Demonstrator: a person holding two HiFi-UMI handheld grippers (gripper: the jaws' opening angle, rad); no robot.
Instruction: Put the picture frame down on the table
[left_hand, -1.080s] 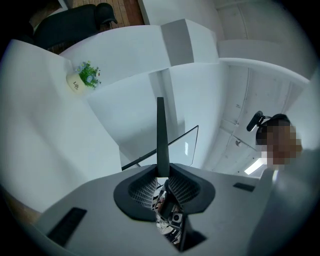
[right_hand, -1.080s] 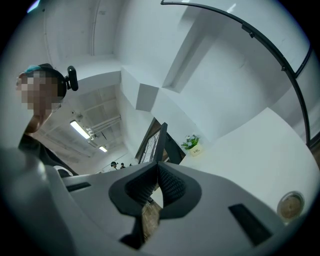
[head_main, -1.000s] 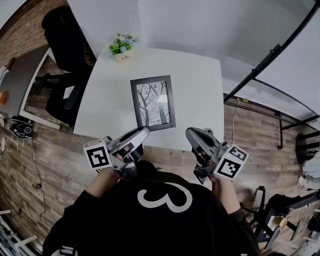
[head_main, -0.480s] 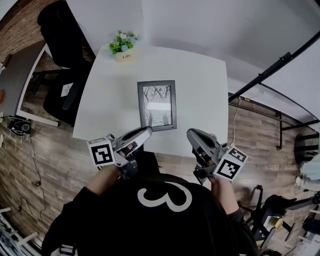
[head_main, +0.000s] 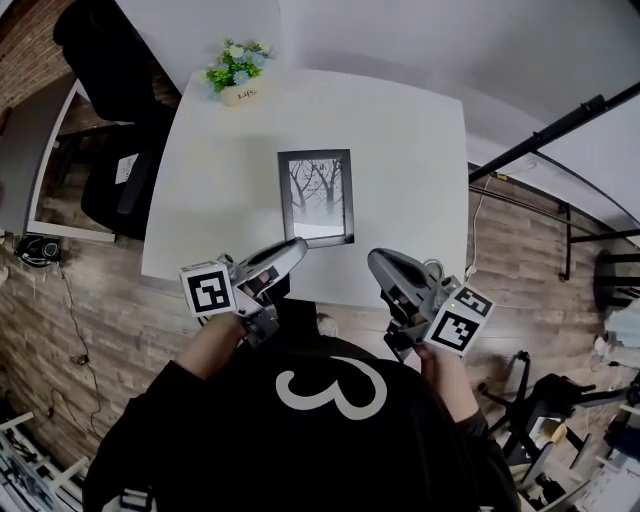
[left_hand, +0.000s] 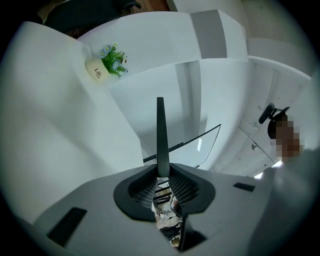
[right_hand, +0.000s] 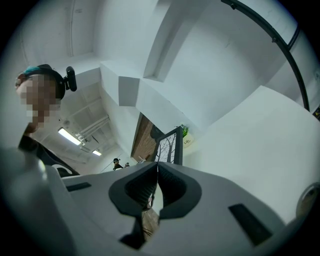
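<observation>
- In the head view, I see the picture frame (head_main: 316, 197) over the middle of the white worktop (head_main: 410, 150). Its print faces the camera and its near short edge is toward both claws. From here I cannot tell whether it rests on the surface.
- Only the left gripper view settles the grip. The left claw (left_hand: 160, 169) is clamped on the frame's thin dark edge, which runs straight up out of the pads. The glossy glass pane shows to the right of that edge.
- In the right gripper view, the right claw (right_hand: 157, 166) has its jaws closed together at the tips. The frame rises just beyond them, showing a bare-tree print. I cannot confirm contact.
- Only the head view shows the flower pot (head_main: 236, 74) in relation to the frame. The pot is small and pale, with green and blue sprigs. It stands at the worktop's far left corner, well apart from the frame.
- The frame is a slim rectangle with a dark moulding.
- The worktop is smooth and matt.
- The claw bodies are grey plastic, with black meshed pads.
- A plank floor (head_main: 70, 300) and a black chair (head_main: 105, 55) lie to the left.
</observation>
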